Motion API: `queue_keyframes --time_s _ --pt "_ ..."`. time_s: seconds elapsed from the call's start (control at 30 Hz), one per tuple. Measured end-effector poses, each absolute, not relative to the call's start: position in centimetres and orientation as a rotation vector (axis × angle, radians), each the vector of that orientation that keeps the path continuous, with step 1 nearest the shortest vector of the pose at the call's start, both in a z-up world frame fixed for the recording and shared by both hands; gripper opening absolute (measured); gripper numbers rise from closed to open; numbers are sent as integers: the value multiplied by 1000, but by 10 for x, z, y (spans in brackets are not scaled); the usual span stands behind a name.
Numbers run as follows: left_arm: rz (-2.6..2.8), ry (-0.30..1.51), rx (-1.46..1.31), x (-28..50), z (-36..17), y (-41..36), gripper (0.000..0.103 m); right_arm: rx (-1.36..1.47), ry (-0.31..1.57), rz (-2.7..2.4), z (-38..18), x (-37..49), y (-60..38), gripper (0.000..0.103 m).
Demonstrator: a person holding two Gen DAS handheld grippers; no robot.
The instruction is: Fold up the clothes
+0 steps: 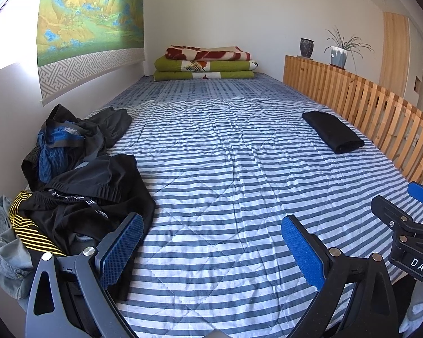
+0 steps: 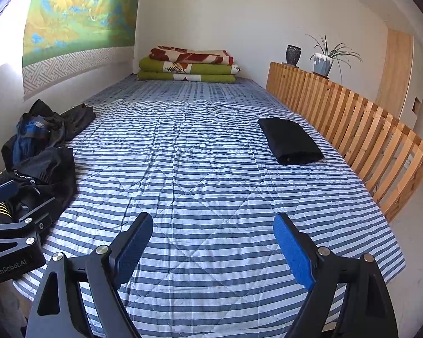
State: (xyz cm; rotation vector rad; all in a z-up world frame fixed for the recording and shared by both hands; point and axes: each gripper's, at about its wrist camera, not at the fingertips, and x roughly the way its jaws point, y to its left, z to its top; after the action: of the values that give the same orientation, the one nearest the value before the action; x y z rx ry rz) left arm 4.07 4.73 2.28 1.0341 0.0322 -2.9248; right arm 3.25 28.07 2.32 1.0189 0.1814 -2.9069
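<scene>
Two open claws (image 1: 211, 250) (image 2: 213, 249), one folded garment (image 2: 290, 140)

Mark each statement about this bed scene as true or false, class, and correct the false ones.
1. Both grippers, left and right, are open and empty. True.
2. The folded black garment lies by the wooden slatted rail. True.
3. The pile of unfolded clothes sits by the rail. False: it sits by the opposite wall.
4. The folded blankets are at the near end of the striped quilt. False: they are stacked at the far end.
</scene>
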Motion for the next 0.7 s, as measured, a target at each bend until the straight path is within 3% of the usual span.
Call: queue_keyframes --time_s 0.7 --pt "-2927 32 1033 41 23 46 100 1027 169 -2896 23 33 282 85"
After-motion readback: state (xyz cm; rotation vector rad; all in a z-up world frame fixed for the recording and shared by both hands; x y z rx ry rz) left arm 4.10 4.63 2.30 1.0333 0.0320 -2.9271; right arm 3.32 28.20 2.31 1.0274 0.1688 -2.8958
